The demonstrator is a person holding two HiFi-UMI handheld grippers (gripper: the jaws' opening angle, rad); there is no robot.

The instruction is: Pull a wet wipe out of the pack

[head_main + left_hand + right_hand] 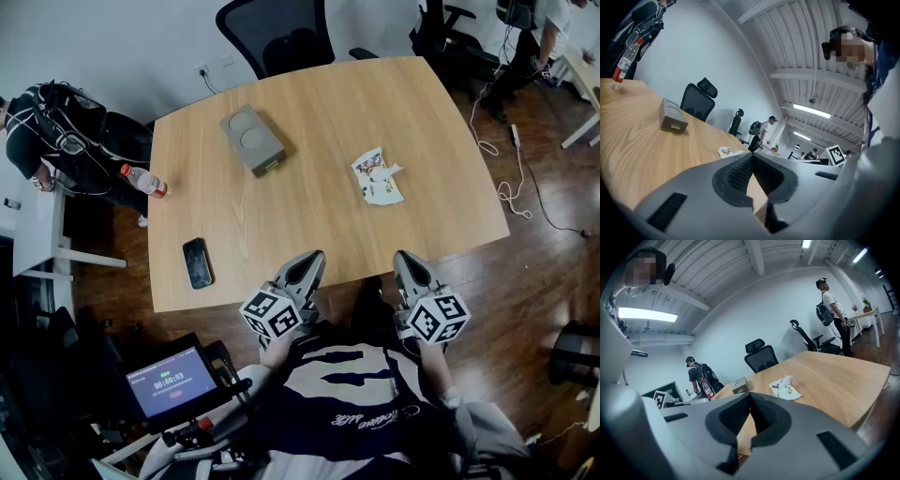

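Pack (379, 177) sits well beyond left fingers (305, 269) and right fingers (409, 267).

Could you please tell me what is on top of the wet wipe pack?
Nothing rests on the wet wipe pack. Only a white bit, a flap or a wipe, sticks out at one edge. The wrapper hides whatever is inside.

My left gripper (752, 156) is covering the near edge of the wipe pack (725, 151) just past its tips. Ahead of my right gripper (750, 395), the pack's print is showing too small to read.
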